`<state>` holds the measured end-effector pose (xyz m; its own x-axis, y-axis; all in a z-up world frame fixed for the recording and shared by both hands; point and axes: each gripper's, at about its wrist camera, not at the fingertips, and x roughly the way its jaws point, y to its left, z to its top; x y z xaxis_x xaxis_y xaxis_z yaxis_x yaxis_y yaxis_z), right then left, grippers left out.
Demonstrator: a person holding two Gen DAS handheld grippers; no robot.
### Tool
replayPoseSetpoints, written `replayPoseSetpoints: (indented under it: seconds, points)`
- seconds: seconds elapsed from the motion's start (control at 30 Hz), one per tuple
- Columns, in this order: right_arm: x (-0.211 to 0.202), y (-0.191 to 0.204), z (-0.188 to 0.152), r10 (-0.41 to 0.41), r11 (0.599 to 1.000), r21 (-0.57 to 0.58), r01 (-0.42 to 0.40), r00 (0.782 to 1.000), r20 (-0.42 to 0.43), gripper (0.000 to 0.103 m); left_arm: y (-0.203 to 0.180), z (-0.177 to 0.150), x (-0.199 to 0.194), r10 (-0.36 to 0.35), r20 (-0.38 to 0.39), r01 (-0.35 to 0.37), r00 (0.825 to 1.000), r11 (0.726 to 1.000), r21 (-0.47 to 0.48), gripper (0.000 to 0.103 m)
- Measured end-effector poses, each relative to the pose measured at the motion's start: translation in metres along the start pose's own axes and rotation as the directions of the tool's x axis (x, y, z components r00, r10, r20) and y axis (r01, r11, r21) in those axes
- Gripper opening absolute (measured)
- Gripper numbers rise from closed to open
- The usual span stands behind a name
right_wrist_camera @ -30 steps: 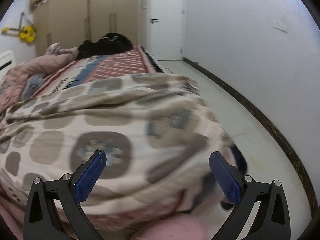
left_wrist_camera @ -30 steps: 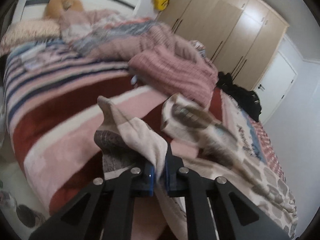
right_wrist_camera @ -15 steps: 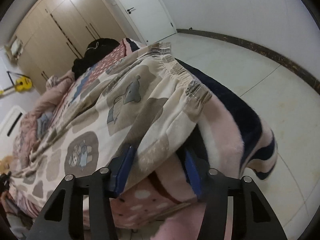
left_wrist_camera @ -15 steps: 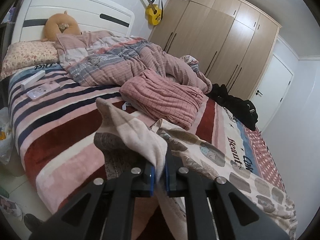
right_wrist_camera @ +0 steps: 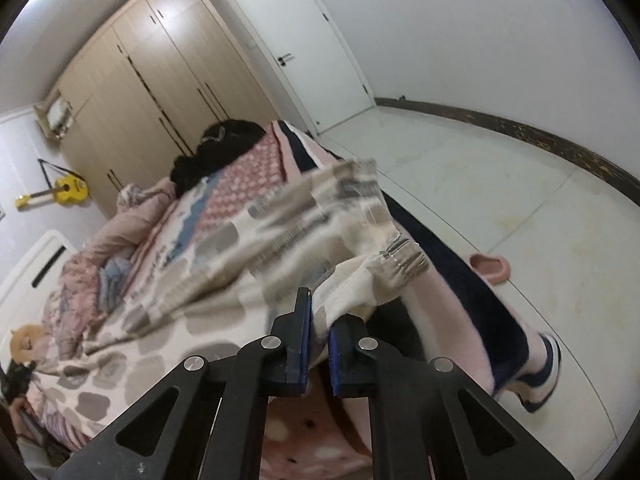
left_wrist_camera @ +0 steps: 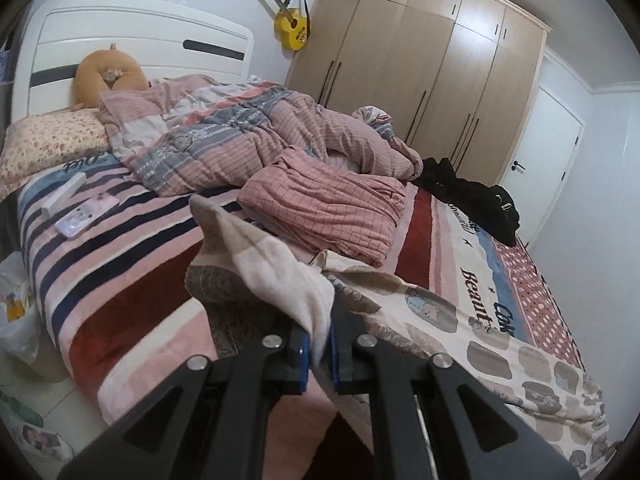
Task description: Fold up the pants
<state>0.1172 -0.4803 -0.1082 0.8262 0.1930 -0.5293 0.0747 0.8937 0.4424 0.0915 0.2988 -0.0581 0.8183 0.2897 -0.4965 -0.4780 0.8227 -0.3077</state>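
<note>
Left gripper [left_wrist_camera: 319, 354] clamped on pants [left_wrist_camera: 276, 276] hem, right gripper [right_wrist_camera: 319, 354] pinching waistband at bed [left_wrist_camera: 132, 280] edge, folded pink garment [left_wrist_camera: 324, 212] beyond.

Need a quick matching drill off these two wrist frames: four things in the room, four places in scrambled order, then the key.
Things
1. yellow guitar
2. orange cushion
3. pink slipper
4. black clothes

Places
A. on the floor beside the bed
B. hanging on the wall next to the wardrobe
C. heaped on the bed's far side, near the wardrobe
D. against the white headboard

Pairs: 1-B, 2-D, 3-A, 4-C
</note>
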Motion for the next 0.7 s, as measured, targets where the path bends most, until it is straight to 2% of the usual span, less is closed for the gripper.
replayPoseSetpoints:
  seconds: [0.13, 0.27, 0.53, 0.7]
  points:
    - [0.006, 0.017, 0.024, -0.006, 0.998, -0.062, 0.006, 1.000, -0.005, 0.002, -0.006, 0.014, 0.007, -0.023, -0.034, 0.024, 0.999, 0.999, 0.041, 0.005]
    - [0.015, 0.034, 0.056, -0.001, 0.995, -0.095, 0.001, 1.000, 0.005, 0.002, -0.012, 0.031, 0.027, -0.036, -0.108, 0.043, 0.993, 0.997, 0.066, 0.005]
    - [0.066, 0.052, 0.118, -0.057, 0.989, -0.137, 0.056, 0.998, -0.009, 0.002, -0.033, 0.051, 0.086, 0.019, -0.227, 0.013, 0.974, 0.990, 0.139, 0.005]
    - [0.107, 0.067, 0.149, -0.105, 0.978, -0.184, 0.101, 0.994, -0.016, 0.002, -0.051, 0.065, 0.135, 0.067, -0.310, -0.008, 0.948, 0.982, 0.188, 0.005]
